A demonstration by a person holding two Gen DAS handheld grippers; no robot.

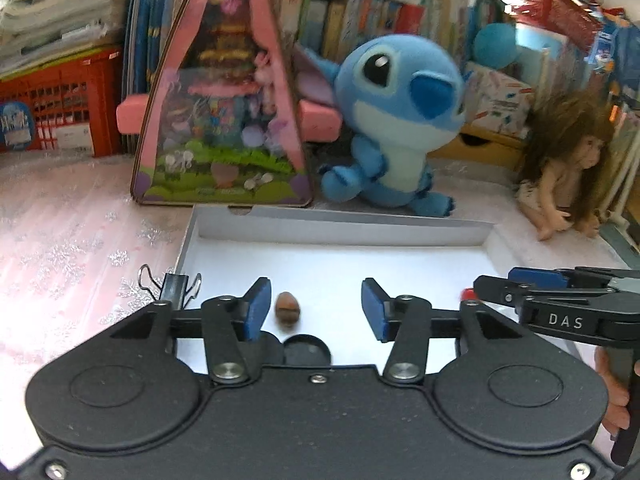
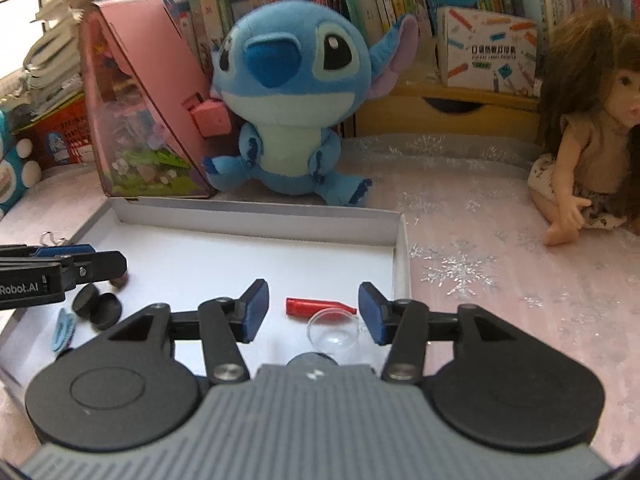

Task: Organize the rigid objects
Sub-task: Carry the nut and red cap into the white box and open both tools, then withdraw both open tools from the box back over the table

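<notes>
Both grippers hang open over the shallow white cardboard tray [image 2: 256, 224], each with a small object lying loose beneath it.

The tray sits on the pink snowflake-patterned counter [image 2: 500, 280]. The left gripper [image 1: 316, 308] has its jaws apart and empty, the small brown oval nut-like piece [image 1: 287, 309] on the tray floor just beside its left pad. The right gripper [image 2: 314, 306] is likewise spread, over the clear plastic dome [image 2: 335, 334] and the red tapered plastic cap [image 2: 318, 306]. Both look like release steps; next probably comes withdrawing to fetch another piece.

Blue plush toy [image 2: 280, 108] beside pink toy box [image 2: 140, 120], long-haired doll [image 2: 588, 148] apart.
</notes>
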